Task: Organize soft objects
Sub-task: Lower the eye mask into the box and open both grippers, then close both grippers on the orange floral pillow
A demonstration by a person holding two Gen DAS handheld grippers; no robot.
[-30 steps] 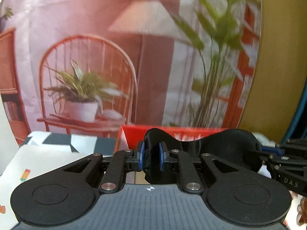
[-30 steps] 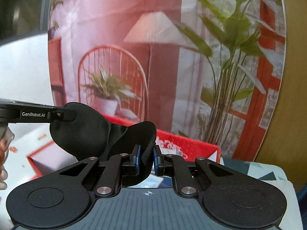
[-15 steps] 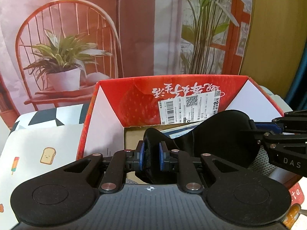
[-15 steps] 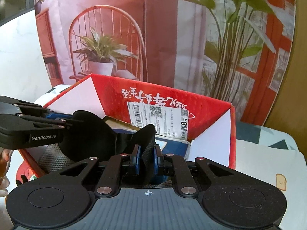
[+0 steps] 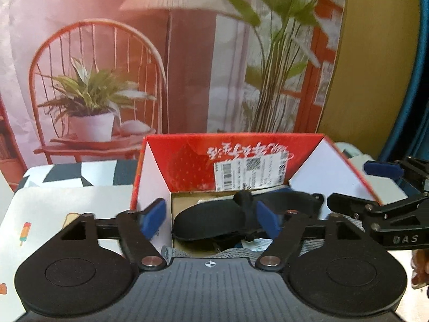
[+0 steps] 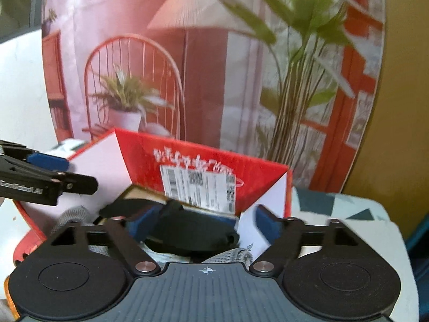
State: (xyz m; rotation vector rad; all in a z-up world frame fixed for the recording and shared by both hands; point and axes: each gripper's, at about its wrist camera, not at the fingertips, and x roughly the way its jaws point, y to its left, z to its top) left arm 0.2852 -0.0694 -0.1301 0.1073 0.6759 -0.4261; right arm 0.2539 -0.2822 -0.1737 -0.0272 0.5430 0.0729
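A second ago both grippers pinched the black eye mask in the air in front of the printed backdrop, the box barely in sight; half a second ago they held it low over the open box. Now the left gripper [image 5: 211, 218] and the right gripper [image 6: 205, 224] both stand with their jaws opening, blue pads well apart, and the black eye mask [image 5: 214, 221] lies released inside the red box [image 5: 187, 158], no pad pressing on it. In the left wrist view the mask sits between the spread fingers, its right part passing just behind the right pad [image 5: 268, 218]; whether that pad brushes it cannot be told. In the right wrist view the mask [image 6: 193, 230] lies between the fingers, nearer the left pad. Its long axis runs crosswise to the fingers, from one pad toward the other, roughly level, with a pinched hump near its middle. The mask's lower edge is hidden behind the gripper bodies. Under it a grey knitted item [image 6: 72, 214] and paper with print show only in slivers, hard to identify. Both views are blurred. The right gripper's tip enters the left view beyond the right finger, over the box's side flap.
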